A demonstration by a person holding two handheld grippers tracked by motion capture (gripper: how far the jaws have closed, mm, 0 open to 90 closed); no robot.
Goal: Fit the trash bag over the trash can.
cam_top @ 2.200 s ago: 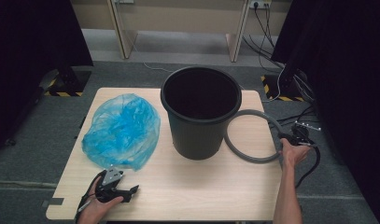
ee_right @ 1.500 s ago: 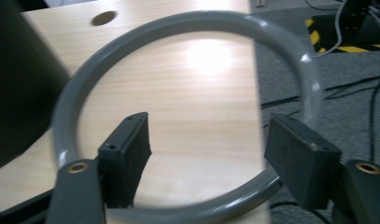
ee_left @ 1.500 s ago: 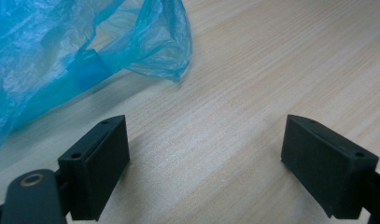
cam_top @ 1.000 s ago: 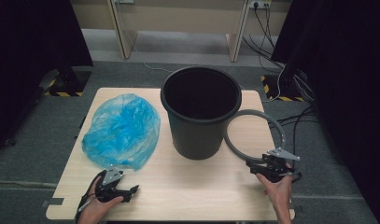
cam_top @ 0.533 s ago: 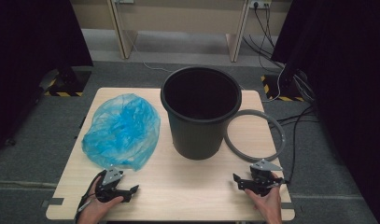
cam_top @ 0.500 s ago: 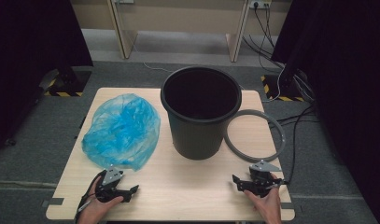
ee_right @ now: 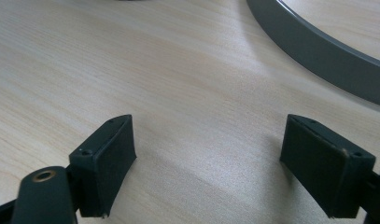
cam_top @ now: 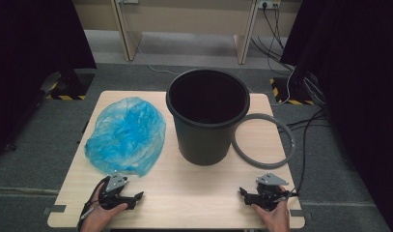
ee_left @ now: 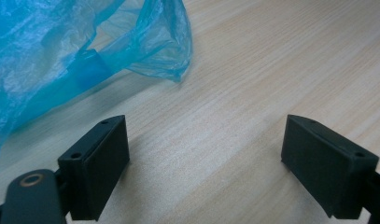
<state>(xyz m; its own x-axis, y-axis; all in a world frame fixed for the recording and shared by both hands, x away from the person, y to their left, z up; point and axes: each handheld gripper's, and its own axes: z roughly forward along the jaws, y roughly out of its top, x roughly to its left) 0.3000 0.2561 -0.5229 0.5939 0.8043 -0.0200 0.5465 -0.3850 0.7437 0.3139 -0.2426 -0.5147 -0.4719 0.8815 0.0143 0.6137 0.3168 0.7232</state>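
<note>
one wooden table (cam_top: 203, 193) carries three things: one black bucket (cam_top: 207, 116) upright in the middle, one crumpled blue plastic bag (cam_top: 126, 135) to its left, and one grey ring (cam_top: 264, 140) lying flat just beside the bucket on its right. two grippers sit low at the near edge, well apart. the left gripper (cam_top: 133, 197) is near the bag's closest fold, jaws spread wide, bare wood between them. the right gripper (cam_top: 243, 192) is near the ring but clear of it; its jaws have just been opening and stand wide, pinching nothing. each is held by one hand.
</note>
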